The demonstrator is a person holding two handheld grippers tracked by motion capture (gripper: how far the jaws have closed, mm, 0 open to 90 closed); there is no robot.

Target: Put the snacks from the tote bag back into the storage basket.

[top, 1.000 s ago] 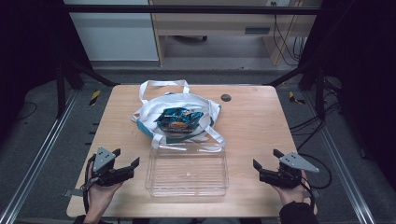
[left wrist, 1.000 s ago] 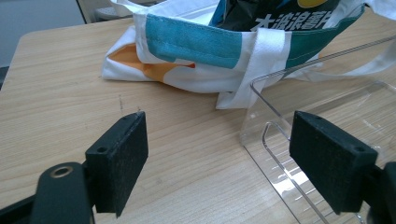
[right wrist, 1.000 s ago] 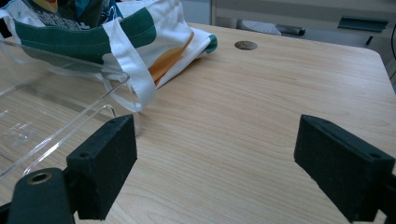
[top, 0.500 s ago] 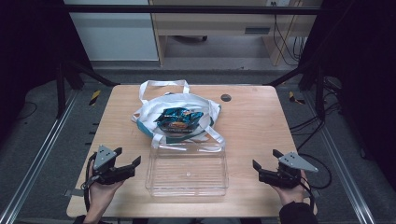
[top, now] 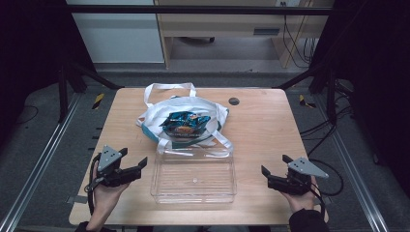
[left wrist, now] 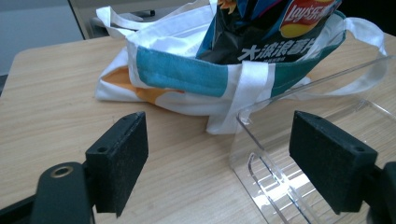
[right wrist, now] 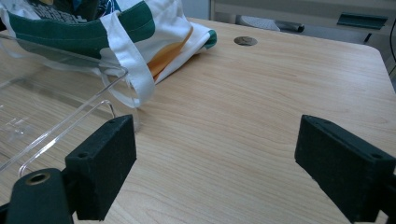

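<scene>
**A:** Figure legend, high view. What do I have on the table point(top: 270, 125), taking the clear tray point(top: 194, 176) as the landmark?

**B:** The white tote bag point(top: 154, 121) lies just beyond the tray's far rim, and one of its straps hangs over that rim. A blue chip packet point(top: 184, 123) sits in the bag's open mouth. I hold the left gripper point(top: 131, 164) near the tray's left wall and the right gripper point(top: 272, 170) well apart from its right wall. Both point inward, and both hover with jaws spread and nothing between them.

**A:** And the left gripper view?

**B:** It looks past the tray's near-left corner point(left wrist: 247, 123) to the bag's teal band point(left wrist: 177, 72), with the packet point(left wrist: 275, 32) standing above it. In the right gripper view the tray edge point(right wrist: 60, 121) lies to the left, with the bag point(right wrist: 140, 28) behind it.

**A:** What step do I judge to be in hand?

**B:** Most likely the approach: fetching the packet out of the bag and setting it in the tray.

**A:** How do I do it well?

**B:** I would bring one gripper over the far rim and pinch the packet by its crimped top edge, not its air-filled body, which could slip or crush. I would use the other gripper to pin the bag's hem, so the cloth does not lift along. I would also keep clear of the strap on the rim, since a snag there could drag the tray.
</scene>
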